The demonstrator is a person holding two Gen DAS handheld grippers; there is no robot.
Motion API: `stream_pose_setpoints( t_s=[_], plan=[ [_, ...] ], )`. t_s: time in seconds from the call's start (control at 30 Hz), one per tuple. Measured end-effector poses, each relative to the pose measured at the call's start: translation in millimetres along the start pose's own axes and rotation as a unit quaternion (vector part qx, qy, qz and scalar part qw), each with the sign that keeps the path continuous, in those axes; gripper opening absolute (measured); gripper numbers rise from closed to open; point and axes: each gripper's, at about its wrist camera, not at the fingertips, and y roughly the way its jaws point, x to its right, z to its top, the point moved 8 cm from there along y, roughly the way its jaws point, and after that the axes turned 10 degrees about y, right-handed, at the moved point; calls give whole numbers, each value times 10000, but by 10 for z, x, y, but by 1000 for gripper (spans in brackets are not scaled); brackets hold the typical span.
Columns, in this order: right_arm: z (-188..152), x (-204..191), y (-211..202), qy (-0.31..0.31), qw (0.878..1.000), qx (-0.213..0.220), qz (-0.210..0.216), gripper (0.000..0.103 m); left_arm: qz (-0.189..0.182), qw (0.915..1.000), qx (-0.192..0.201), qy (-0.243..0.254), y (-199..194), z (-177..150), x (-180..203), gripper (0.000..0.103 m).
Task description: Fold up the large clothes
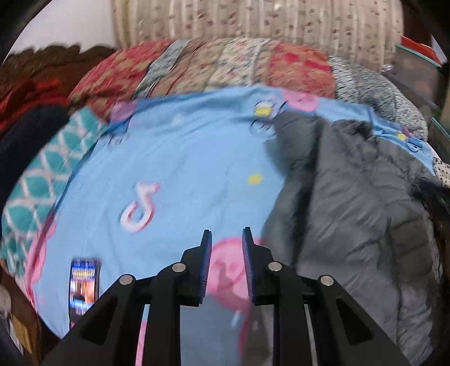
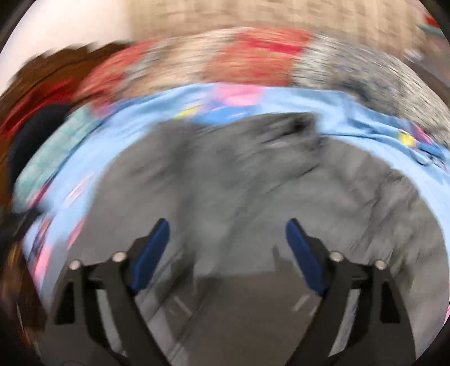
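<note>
A: Nearest lens, left wrist view: left hand-held gripper (image 1: 226,239), black with blue pads, spread, nothing between, hanging over pink round print on blue bedsheet (image 1: 182,157).
B: Noted. Task item?
A: Grey puffer jacket (image 1: 351,197), crumpled on sheet, from 1 to 5 o'clock of left gripper, just beside right fingertip, not touching as far as visible.
B: Right wrist view?
A: Heavy blur. Right hand-held gripper (image 2: 226,228) spread wide, nothing pinched, pads (image 2: 152,253) clear of cloth. Grey puffer jacket (image 2: 239,183) fills middle and bottom, directly under and at 12 o'clock of jaws. Blue bedsheet (image 2: 351,118) showing around jacket from 9 through 2 o'clock.
B: Other stuff?
A: Phone (image 1: 83,284), screen lit, flat on sheet at 8 o'clock of left gripper. Teal patterned quilt (image 1: 36,183) at 9 o'clock past sheet edge. Stacked patterned bedding (image 1: 225,64) at 12 o'clock, curtain (image 1: 253,19) behind. Contact with jacket: cannot tell through blur.
</note>
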Motion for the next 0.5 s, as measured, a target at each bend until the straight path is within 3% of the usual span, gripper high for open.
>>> stream_pose_setpoints(
  t_s=[0.1, 0.2, 0.3, 0.4, 0.43, 0.5],
  plan=[
    [-571, -679, -96, -818, 9954, -301, 409, 89, 12, 9995, -259, -178, 44, -308, -206, 99],
    [-1001, -1171, -34, -1171, 9870, -737, 816, 89, 130, 9984, -442, -313, 39, -568, -428, 99],
    [-1242, -1478, 116, -1706, 9776, -927, 812, 89, 235, 9971, -528, -503, -33, -769, -664, 99],
    [-1259, -1550, 340, -2112, 9713, -936, 573, 87, 321, 9956, -610, -643, -92, -921, -821, 99],
    [-1238, -1536, 414, -2168, 9692, -1043, 530, 82, 341, 9952, -636, -667, -103, -955, -847, 99],
    [-1151, -1515, 450, -2144, 9662, -1251, 699, 28, 376, 9948, -663, -681, -141, -1008, -876, 99]
  ],
)
